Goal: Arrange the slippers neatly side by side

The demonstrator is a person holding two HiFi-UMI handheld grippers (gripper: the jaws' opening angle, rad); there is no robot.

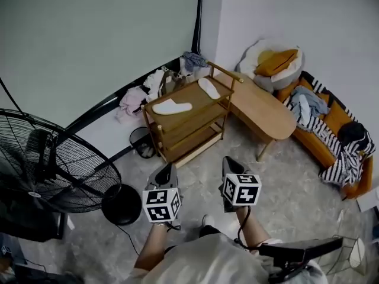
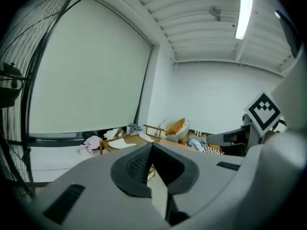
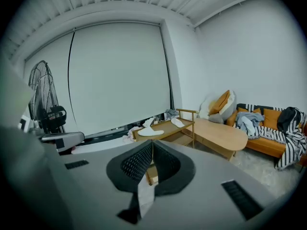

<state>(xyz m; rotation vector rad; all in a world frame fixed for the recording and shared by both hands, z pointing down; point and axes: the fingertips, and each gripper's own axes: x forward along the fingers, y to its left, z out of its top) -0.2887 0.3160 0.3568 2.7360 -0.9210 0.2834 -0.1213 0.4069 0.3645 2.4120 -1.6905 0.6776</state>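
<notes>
Two white slippers lie apart on the top of a wooden shelf cart: one near its left end, the other toward the far right corner, each at a different angle. The right gripper view shows them as well, the near slipper and the far slipper. In the left gripper view the near slipper is just visible. My left gripper and right gripper hover over the floor short of the cart, side by side. Both point toward it, jaws shut with nothing between them.
A large standing fan is at the left. An oval wooden table adjoins the cart on the right, with an orange sofa covered in clothes beyond it. Clothes are heaped by the wall and a small black basket sits beside the cart.
</notes>
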